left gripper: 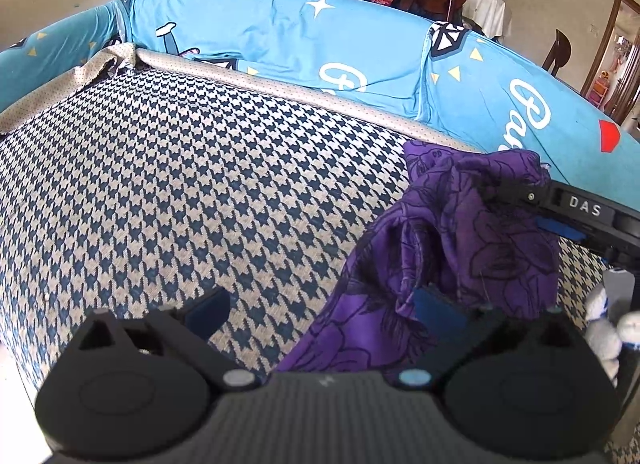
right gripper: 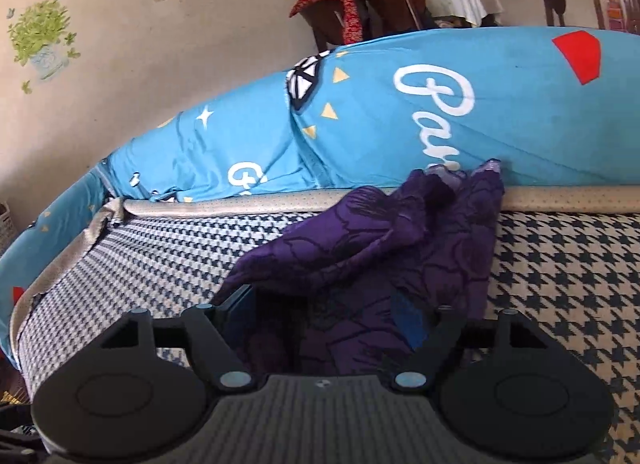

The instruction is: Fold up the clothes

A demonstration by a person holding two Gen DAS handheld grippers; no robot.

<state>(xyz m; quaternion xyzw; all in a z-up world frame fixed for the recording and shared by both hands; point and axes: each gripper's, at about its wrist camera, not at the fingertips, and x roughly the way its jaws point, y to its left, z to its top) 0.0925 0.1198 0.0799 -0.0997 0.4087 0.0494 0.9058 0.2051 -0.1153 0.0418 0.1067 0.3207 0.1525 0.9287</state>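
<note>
Meanwhile, open houndstooth cushion (left gripper: 180,184) stretches to the left; the left gripper (left gripper: 320,310), fingers apart, has one blue pad against the bunched purple garment (left gripper: 460,232) on the seat. At right, the right gripper (left gripper: 568,212) appears clamped on its upper edge. Best practice: pinch a matching corner, then spread leftward, clear of the blue backrest (left gripper: 300,36).

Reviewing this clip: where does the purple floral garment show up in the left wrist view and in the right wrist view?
Left wrist view: purple garment fills the right half, bunched and raised off the houndstooth cushion, beside the right gripper.
Right wrist view: it sits centre, running from the near edge up to the blue cover.
Shared landmark: the white script lettering on that blue cover, right of centre in both.
</note>
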